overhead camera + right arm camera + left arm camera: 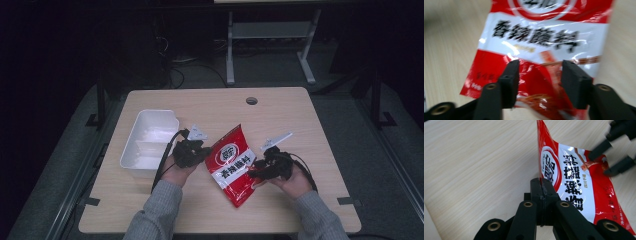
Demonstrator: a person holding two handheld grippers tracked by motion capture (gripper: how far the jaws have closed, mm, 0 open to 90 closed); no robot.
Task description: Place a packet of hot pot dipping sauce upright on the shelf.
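The red sauce packet, mid-frame, is clamped at its edge by the left gripper; the right gripper, jaws parted around it, is best kept clear while the bench-side tray is approached.

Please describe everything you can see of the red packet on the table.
The red packet is a glossy plastic sachet with a white band, black Chinese characters and a round logo. It lies slanted near the table's middle, right of the white tray. The left gripper pinches its edge shut, lifting that side. The right gripper straddles its lower end, fingers apart.
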